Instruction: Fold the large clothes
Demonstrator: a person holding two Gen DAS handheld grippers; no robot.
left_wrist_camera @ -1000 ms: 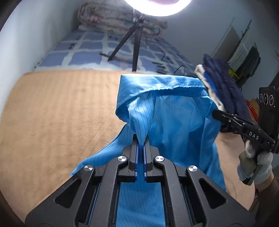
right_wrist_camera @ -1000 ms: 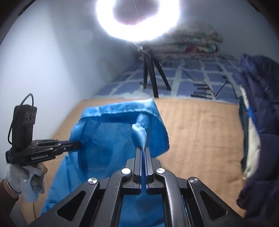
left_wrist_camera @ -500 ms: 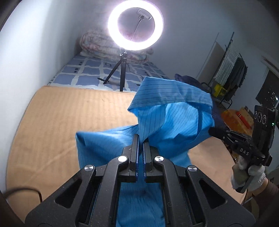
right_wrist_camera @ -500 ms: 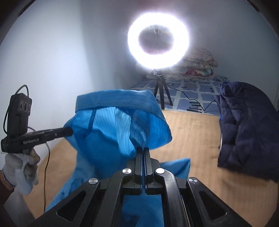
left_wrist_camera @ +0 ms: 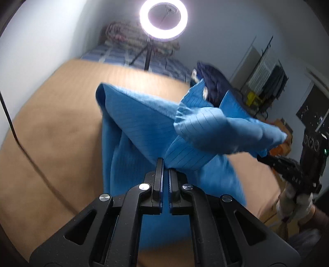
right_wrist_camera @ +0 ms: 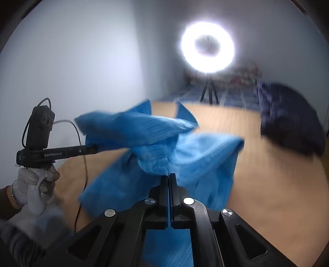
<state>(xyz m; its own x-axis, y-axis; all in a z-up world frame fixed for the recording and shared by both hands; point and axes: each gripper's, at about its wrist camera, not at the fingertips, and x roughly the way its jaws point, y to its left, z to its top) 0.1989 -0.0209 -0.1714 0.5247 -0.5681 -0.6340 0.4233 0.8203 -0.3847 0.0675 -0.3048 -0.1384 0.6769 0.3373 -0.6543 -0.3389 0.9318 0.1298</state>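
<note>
Over the tan bed cover [left_wrist_camera: 61, 127], with the ring light [left_wrist_camera: 163, 19] far behind, my left gripper [left_wrist_camera: 166, 170] and right gripper [right_wrist_camera: 169, 177] each clamp the airborne blue garment [left_wrist_camera: 144, 123], so I should keep it taut and lower evenly.

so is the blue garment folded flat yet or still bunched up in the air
Bunched and lifted: the blue garment hangs twisted between the left claw and right claw, both pinching it above the tan surface.

Blue pinstriped garment [left_wrist_camera: 144, 123] — held aloft at centre frame, bunched and twisted, one sleeve flung toward the right edge, lower cloth trailing downward — blurred; seen likewise in the right wrist view [right_wrist_camera: 164, 143].
</note>
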